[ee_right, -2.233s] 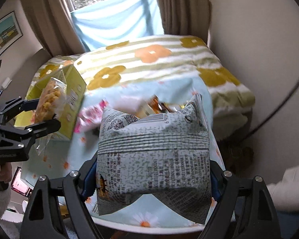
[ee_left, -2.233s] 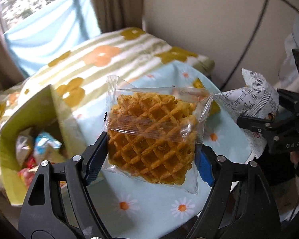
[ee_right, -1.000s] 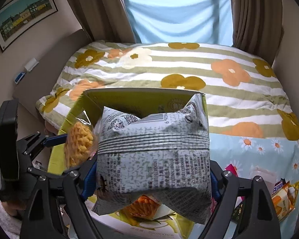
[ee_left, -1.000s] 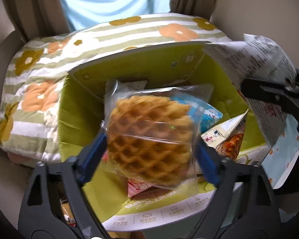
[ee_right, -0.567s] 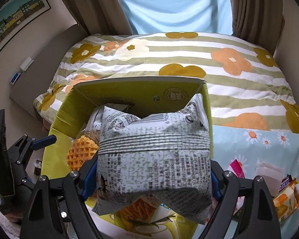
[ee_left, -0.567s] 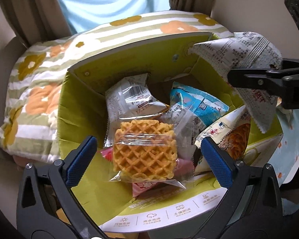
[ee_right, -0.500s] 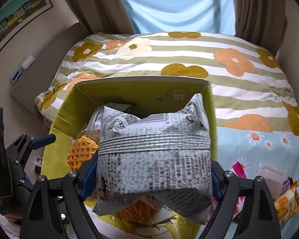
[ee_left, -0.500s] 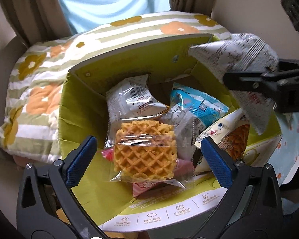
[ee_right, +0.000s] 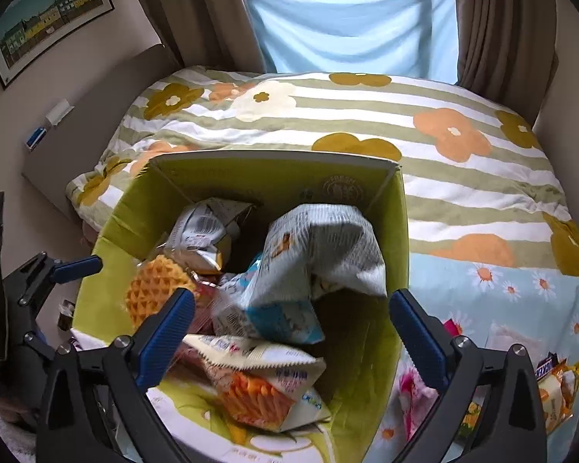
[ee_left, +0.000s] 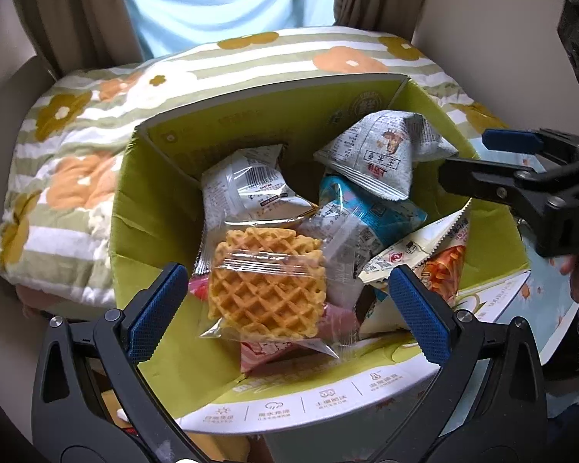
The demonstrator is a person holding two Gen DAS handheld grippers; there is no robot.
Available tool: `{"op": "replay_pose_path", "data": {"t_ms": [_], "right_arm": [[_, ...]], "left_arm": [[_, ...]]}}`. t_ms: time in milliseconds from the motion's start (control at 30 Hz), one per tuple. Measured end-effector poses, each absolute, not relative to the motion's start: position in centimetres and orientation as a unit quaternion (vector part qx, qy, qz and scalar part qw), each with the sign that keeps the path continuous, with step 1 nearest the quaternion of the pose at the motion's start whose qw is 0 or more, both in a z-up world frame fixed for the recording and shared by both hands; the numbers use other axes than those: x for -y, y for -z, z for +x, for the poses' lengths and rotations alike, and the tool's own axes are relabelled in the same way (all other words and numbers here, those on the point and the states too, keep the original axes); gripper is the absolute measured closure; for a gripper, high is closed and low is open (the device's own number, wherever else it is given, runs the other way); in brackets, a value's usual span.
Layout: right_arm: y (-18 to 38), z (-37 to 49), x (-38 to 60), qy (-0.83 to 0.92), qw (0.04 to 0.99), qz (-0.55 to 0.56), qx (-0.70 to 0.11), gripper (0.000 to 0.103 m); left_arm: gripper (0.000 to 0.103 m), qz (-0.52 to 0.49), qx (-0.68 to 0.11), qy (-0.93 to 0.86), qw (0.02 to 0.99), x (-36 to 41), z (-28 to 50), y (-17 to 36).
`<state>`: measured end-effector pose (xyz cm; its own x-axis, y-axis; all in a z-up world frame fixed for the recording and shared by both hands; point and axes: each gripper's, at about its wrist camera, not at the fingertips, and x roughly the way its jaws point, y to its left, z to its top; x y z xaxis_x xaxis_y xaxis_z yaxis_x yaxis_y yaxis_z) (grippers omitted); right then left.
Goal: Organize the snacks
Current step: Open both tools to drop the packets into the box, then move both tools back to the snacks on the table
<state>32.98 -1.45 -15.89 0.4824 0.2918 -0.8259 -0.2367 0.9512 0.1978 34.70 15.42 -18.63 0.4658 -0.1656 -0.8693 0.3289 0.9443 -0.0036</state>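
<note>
The right gripper (ee_right: 291, 318) was seen with its blue-padded jaws spread wide and nothing between them; they had just been opening, and the grey printed snack packet (ee_right: 324, 247) was found below them inside the green cardboard box (ee_right: 251, 177), blurred as though not yet settled, leaning toward the far right corner on top of a blue-and-white packet (ee_right: 278, 320). The left gripper (ee_left: 289, 308) was likewise held apart and empty over the same box, with the wrapped waffle (ee_left: 266, 281) lying free on the pile beneath it. Around these, a silver packet (ee_left: 251, 189) was lodged against the back wall and an orange-printed packet (ee_right: 258, 378) rested near the front edge. The box stood against a flower-patterned quilt (ee_right: 366, 123), and more wrapped snacks (ee_right: 552, 378) were left on the daisy-print cloth (ee_right: 521, 289) at the right. The step in hand was judged to be the release and withdrawal. To do it well, both grippers would best be lifted straight up with the jaws kept wide, so that no wrapper is snagged on a pad and dragged back out, and the box wall should be cleared before the right gripper is swung toward the remaining snacks.
</note>
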Motion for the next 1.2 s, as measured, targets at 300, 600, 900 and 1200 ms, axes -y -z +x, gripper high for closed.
{"op": "replay_pose_path", "data": {"t_ms": [300, 600, 900, 1200], "right_arm": [[14.1, 30.7, 1.5, -0.146, 0.864, 0.023, -0.481, 0.003], [11.8, 27.3, 4.0, -0.099, 0.882, 0.046, -0.458, 0.003], [9.1, 23.9, 11.2, -0.023, 0.898, 0.073, -0.434, 0.003], [10.0, 21.5, 21.0, 0.001, 0.898, 0.075, -0.433, 0.003]], "left_arm": [[0.0, 0.088, -0.482, 0.139, 0.861, -14.8, 33.5, 16.8], [0.0, 0.079, -0.452, 0.16, 0.874, -13.3, 31.8, 14.1], [0.0, 0.084, -0.428, 0.22, 0.873, -8.3, 29.9, 11.4], [0.0, 0.07, -0.413, 0.234, 0.877, 0.2, 27.2, 10.5]]}}
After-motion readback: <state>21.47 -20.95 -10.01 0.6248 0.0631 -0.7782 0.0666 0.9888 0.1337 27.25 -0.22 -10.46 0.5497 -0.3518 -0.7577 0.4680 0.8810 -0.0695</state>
